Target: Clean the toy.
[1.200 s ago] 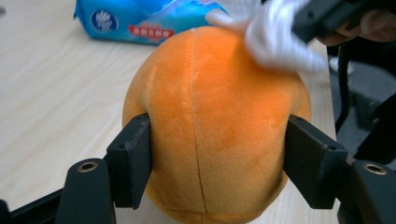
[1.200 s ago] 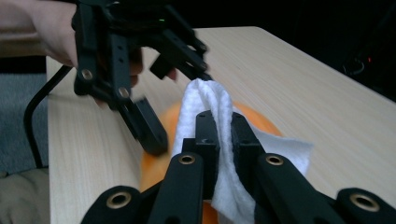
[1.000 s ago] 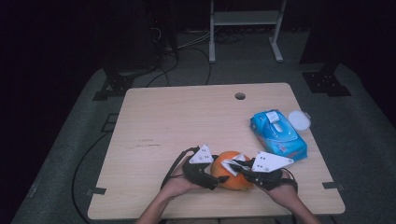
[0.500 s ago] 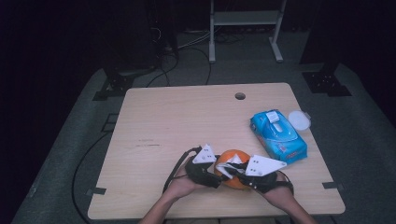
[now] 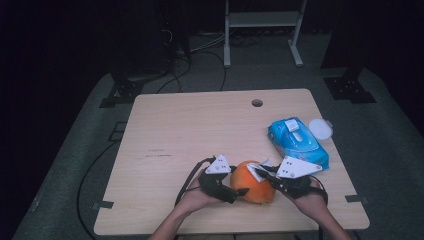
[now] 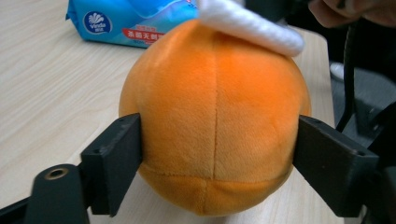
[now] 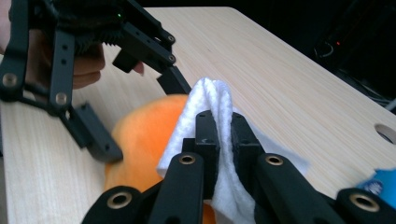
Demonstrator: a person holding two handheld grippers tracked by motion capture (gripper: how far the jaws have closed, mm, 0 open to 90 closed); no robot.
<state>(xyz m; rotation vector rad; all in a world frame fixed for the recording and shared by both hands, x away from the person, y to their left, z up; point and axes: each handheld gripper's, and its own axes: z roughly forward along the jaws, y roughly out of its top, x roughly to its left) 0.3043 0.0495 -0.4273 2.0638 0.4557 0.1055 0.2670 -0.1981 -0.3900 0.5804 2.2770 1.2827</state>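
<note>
Since the earlier frames we find the right gripper (image 5: 261, 172) shifted slightly over the top of the orange plush ball (image 5: 253, 182), while the ball and the left gripper (image 5: 239, 192) sit where they did, at the near edge of the table (image 5: 190, 130), a little right of its middle.

We note the left gripper's jaws have just been opening again after a brief squeeze, with the ball between them. In the left gripper view they stand wide, one on each side of the ball (image 6: 215, 116) at about its widest part, and both pads lie against the plush; the surface looks barely dented. The ball rests on the table.

We record the right gripper (image 7: 218, 128) as pressed together on a folded white cloth (image 7: 212, 100). In the right gripper view the cloth rises in a doubled fold between the two jaws and hangs down behind them. The same cloth (image 6: 247, 23) lies across the upper right of the ball in the left gripper view, touching it.

On the right side of the table, farther off than the ball, lies a blue pack of wipes (image 5: 296, 141), flat and apart from both grippers. Just beside its far right corner sits a small round white lid (image 5: 320, 128). A round hole (image 5: 257, 103) shows near the far edge of the table.
</note>
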